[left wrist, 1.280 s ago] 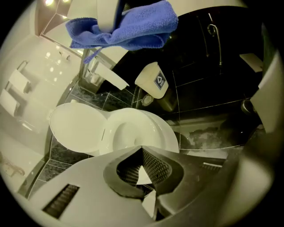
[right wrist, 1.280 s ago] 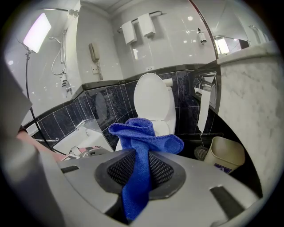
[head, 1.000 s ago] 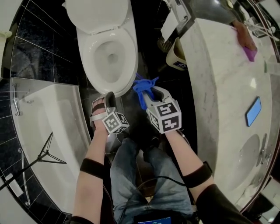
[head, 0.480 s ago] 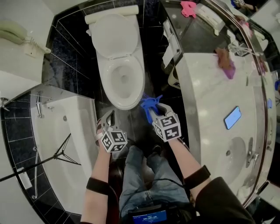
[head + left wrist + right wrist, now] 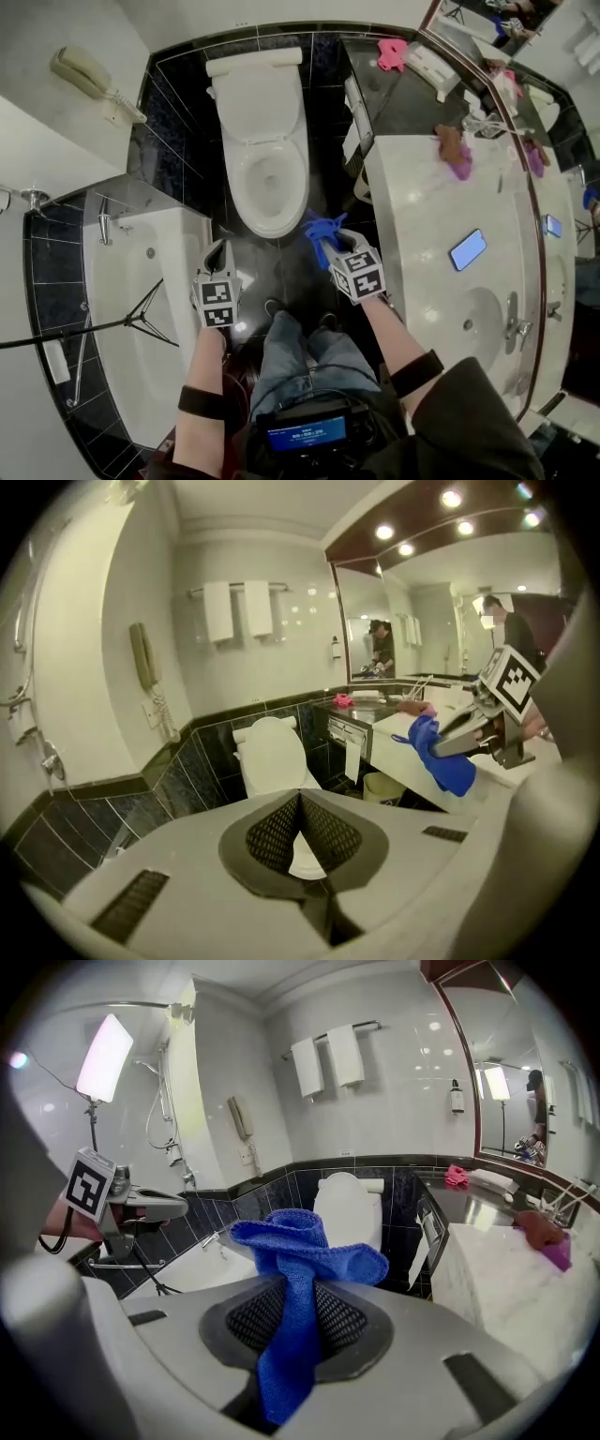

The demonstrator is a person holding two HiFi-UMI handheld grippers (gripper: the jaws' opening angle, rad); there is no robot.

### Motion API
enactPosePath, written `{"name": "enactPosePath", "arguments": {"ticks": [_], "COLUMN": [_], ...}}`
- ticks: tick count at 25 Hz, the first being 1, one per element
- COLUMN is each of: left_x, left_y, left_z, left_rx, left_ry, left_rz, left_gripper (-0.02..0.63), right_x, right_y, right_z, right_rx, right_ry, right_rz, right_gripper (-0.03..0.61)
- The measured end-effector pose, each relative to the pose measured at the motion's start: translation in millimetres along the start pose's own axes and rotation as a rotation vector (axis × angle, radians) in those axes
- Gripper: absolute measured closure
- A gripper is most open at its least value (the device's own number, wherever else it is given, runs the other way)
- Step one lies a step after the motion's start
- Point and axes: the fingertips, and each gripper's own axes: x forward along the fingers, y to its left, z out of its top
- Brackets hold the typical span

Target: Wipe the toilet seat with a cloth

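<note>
A white toilet (image 5: 267, 159) stands against the black tiled wall with its lid up and its seat (image 5: 246, 202) down. My right gripper (image 5: 325, 236) is shut on a bunched blue cloth (image 5: 320, 232), held in the air to the right of the bowl's front. From the right gripper view the cloth (image 5: 300, 1279) hangs down between the jaws, with the toilet (image 5: 348, 1208) beyond it. My left gripper (image 5: 217, 251) is shut and empty, level with the bowl's front on its left, apart from it. The left gripper view shows the toilet (image 5: 270, 759) past the closed jaws, and the cloth (image 5: 441, 757).
A white bathtub (image 5: 122, 291) with a tripod (image 5: 112, 323) runs along the left. On the right is a marble vanity (image 5: 422, 244) with a sink (image 5: 478, 323), a phone (image 5: 467, 249) and a pink-brown cloth (image 5: 457, 150). A small bin (image 5: 362, 187) stands under its near end. My legs fill the floor below.
Both grippers have risen away from the toilet's front, and the view has widened as I stand up. The left gripper has rolled. The right still holds the blue cloth.
</note>
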Motion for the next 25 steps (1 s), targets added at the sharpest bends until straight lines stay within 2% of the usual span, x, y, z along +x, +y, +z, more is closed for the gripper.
{"name": "enactPosePath", "arguments": {"ticks": [4, 10, 18, 25], "left_x": [-33.5, -69.0, -93.0, -96.5], "left_y": [12.3, 22.3, 23.2, 14.3], "left_z": [2.4, 8.9, 19.6, 18.7], "left_rx": [-0.104, -0.177, -0.209, -0.19], "left_ry": [-0.022, -0.043, -0.082, -0.075], "left_rz": [0.015, 0.033, 0.045, 0.02], "left_gripper": [0.612, 0.611, 0.612, 0.612], "right_x": [-21.6, -46.7, -68.9, -75.0], "right_y": [6.0, 11.4, 13.6, 17.8], "right_z": [0.5, -2.2, 2.8, -1.8], "right_rx": [-0.003, 0.002, -0.007, 0.002], "right_ry": [-0.007, -0.017, -0.054, -0.046], "right_rz": [0.003, 0.005, 0.007, 0.011], "right_gripper": [0.463, 0.463, 0.463, 0.463]}}
